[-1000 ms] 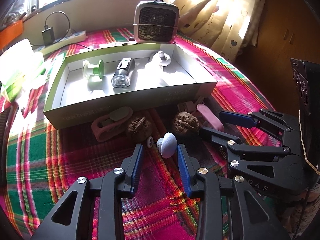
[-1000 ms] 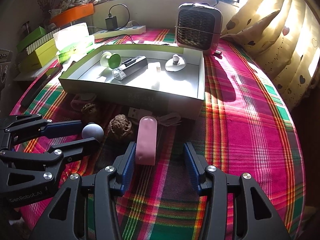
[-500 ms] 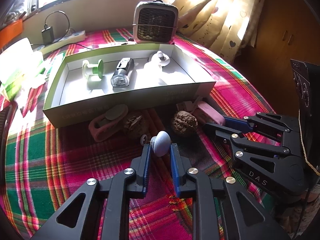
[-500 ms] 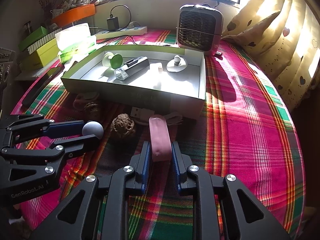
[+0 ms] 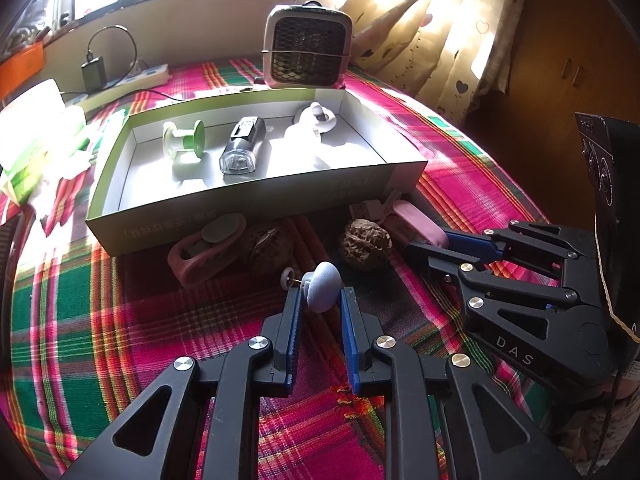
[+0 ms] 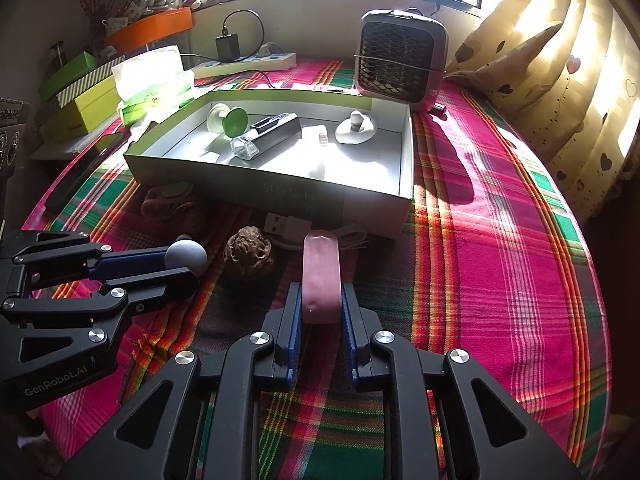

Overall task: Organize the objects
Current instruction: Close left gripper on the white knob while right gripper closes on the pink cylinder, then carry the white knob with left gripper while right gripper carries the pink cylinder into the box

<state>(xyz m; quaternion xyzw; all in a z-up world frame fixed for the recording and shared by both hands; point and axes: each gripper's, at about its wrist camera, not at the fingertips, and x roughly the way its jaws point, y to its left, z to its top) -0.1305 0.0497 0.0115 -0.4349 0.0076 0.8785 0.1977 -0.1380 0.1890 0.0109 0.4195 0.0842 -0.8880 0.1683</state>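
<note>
a grey-blue knob (image 5: 321, 287) is clamped between the left gripper (image 5: 320, 300) jaws; a pink case (image 6: 321, 280) is gripped between the right gripper (image 6: 321, 300) jaws, the open box (image 6: 280, 192) lying ahead.

**Around the plaid table: heater, power strip and boxes by the window**

A pink-and-white space heater (image 6: 401, 62) with a dark mesh front stands upright at the far side of the plaid tablecloth (image 6: 500, 216), just behind the open box. To its left a white power strip (image 6: 244, 63) lies along the wall under the window, with a black charger (image 6: 227, 47) plugged into it and its cable looping above. A tissue pack (image 6: 152, 76) in green and white sits brightly sunlit further left. Beyond it, green boxes (image 6: 76, 92) are stacked, and an orange tray (image 6: 150, 32) rests higher up near the sill. Cream curtains (image 6: 580, 80) printed with small hearts hang on the right, sun falling through them.
</note>
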